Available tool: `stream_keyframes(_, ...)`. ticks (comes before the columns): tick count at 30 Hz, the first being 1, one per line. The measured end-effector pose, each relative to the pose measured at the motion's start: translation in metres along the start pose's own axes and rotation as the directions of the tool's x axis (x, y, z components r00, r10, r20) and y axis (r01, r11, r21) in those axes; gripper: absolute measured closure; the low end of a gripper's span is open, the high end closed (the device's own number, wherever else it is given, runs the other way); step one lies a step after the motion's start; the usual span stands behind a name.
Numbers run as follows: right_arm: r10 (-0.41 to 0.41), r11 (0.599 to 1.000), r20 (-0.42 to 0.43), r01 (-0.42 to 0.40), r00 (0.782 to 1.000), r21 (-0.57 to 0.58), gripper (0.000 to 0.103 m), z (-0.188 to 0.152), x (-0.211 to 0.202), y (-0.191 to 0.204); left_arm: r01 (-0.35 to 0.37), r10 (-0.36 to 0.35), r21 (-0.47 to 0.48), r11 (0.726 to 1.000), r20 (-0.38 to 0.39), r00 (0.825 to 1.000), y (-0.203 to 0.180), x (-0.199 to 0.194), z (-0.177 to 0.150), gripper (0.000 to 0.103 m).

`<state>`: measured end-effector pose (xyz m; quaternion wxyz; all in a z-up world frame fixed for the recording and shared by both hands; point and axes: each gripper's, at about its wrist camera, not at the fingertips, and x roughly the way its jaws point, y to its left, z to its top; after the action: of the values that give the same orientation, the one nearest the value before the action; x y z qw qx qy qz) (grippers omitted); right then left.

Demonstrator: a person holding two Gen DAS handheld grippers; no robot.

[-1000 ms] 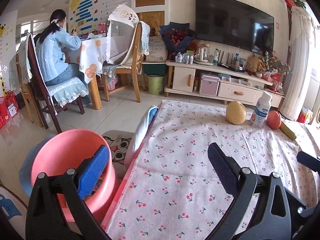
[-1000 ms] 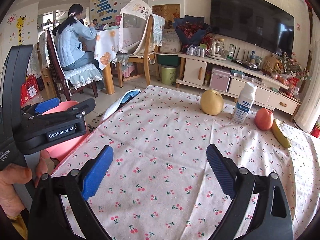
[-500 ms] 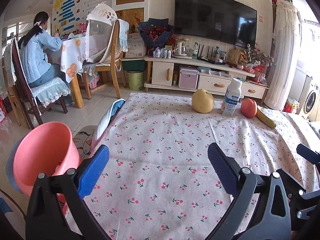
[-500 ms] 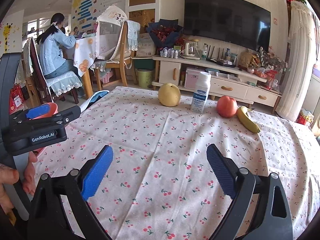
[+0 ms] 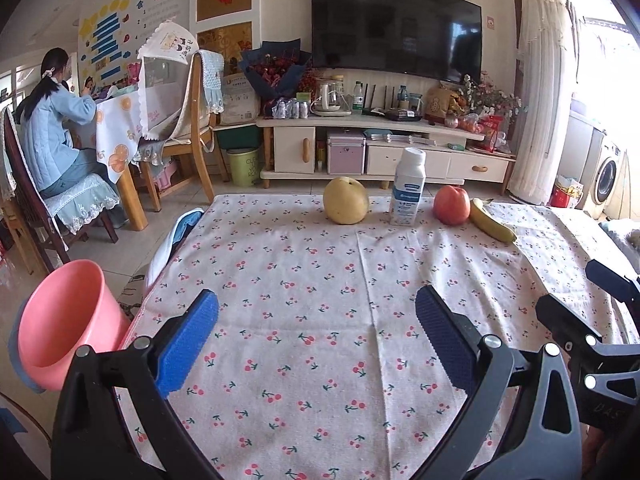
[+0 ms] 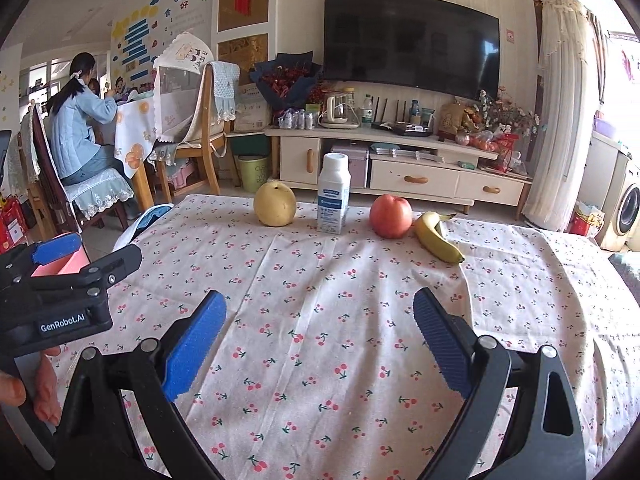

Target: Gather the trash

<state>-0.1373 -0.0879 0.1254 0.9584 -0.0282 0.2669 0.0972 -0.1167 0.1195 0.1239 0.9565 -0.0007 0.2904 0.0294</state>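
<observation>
At the far edge of the cherry-print tablecloth (image 5: pixel 320 320) stand a yellow pear (image 5: pixel 345 205), a white milk bottle (image 5: pixel 408 192), a red apple (image 5: pixel 452 205) and a banana (image 5: pixel 491 226). The same row shows in the right wrist view: pear (image 6: pixel 275 204), bottle (image 6: pixel 334 193), apple (image 6: pixel 391 216), banana (image 6: pixel 437 237). A pink bin (image 5: pixel 64 324) stands on the floor off the table's left side. My left gripper (image 5: pixel 316 332) hovers open over the near cloth, holding nothing. My right gripper (image 6: pixel 320 332) is open too, with nothing between its fingers.
A person sits at a dining table (image 5: pixel 116 120) at the far left beside wooden chairs (image 5: pixel 196 128). A TV cabinet (image 5: pixel 380 148) and a small green bin (image 5: pixel 243 166) stand behind the table. A blue-white cloth (image 5: pixel 176 236) hangs at the table's left edge. A hand holds the left gripper's body (image 6: pixel 60 312).
Both views have swung to the right and levelled, bringing the fruit and bottle toward the centre. The pink bin has slid to the left edge. Both grippers stay open.
</observation>
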Motion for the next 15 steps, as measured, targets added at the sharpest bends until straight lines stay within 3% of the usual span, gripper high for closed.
stream_keyframes(8,-0.047,0.998,0.054,0.046,0.997,0.034,0.009,0.006,-0.015,-0.031,0.041,-0.041,0.017,0.999,0.004,0.999,-0.038,-0.006,0.006,0.004)
stream_keyframes(15,-0.082,0.994,0.096,0.075,0.992,0.079,0.009,0.010,-0.028,-0.055,0.029,-0.032,0.068,0.997,0.035,0.999,-0.067,-0.015,0.011,0.004)
